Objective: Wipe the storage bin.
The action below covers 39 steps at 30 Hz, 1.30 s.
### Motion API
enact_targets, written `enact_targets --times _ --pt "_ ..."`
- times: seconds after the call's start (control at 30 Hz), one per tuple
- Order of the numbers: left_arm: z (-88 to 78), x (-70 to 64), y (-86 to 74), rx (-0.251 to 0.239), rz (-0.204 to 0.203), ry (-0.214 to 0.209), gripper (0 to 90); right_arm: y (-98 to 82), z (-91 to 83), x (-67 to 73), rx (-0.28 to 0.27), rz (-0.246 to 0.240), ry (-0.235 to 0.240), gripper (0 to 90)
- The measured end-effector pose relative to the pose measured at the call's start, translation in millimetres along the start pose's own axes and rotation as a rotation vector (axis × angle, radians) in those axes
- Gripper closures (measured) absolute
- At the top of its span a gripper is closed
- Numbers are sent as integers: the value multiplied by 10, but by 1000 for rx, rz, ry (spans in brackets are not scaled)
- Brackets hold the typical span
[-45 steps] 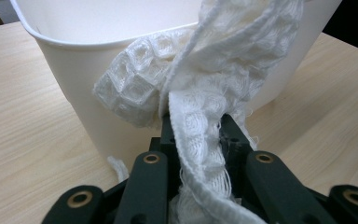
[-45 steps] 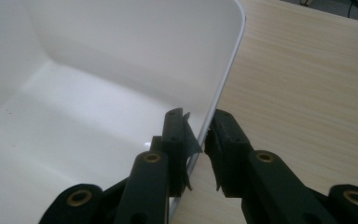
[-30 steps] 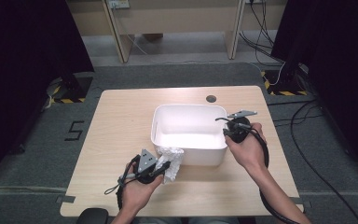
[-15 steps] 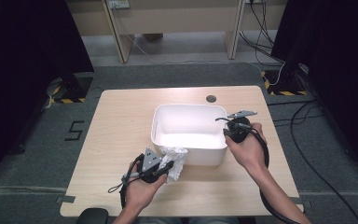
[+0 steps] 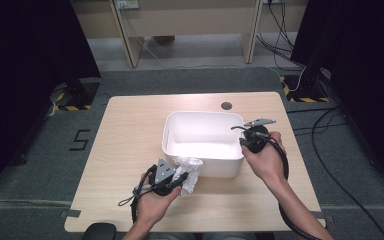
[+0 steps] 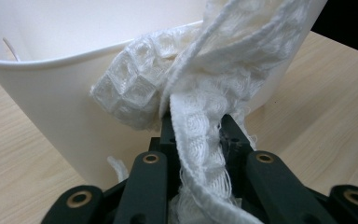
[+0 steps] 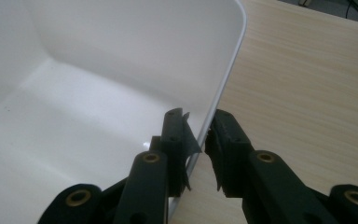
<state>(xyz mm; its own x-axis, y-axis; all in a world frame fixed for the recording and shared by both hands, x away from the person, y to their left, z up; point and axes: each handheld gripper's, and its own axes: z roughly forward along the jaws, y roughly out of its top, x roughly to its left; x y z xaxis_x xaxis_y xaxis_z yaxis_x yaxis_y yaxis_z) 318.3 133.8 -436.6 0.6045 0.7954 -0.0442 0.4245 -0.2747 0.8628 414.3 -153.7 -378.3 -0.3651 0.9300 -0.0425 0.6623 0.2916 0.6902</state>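
Note:
A white waffle-weave cloth (image 5: 190,171) hangs from my left gripper (image 5: 180,181), which is shut on it just outside the near wall of a white plastic tub (image 5: 202,114). In the left gripper view the cloth (image 6: 200,88) bunches over the left gripper (image 6: 198,123) and rests against the tub's outer wall (image 6: 51,107) up to its rim. My right gripper (image 5: 244,141) sits at the tub's right rim. In the right gripper view that gripper (image 7: 196,123) straddles the rim, one jaw inside the tub (image 7: 121,37) and one outside, pressed on the wall. The tub holds nothing.
The tub stands mid-right on a light wooden table (image 5: 130,130) with a round cable hole (image 5: 226,106) behind it. Bare tabletop lies to the left. Black cables (image 5: 330,130) run over the grey floor at the right.

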Motion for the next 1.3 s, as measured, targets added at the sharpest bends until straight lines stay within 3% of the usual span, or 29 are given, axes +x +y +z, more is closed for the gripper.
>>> enact_targets --times 1.3 --pt "188 16 -196 51 -2 3 755 -1 -4 16 -4 -4 3 752"
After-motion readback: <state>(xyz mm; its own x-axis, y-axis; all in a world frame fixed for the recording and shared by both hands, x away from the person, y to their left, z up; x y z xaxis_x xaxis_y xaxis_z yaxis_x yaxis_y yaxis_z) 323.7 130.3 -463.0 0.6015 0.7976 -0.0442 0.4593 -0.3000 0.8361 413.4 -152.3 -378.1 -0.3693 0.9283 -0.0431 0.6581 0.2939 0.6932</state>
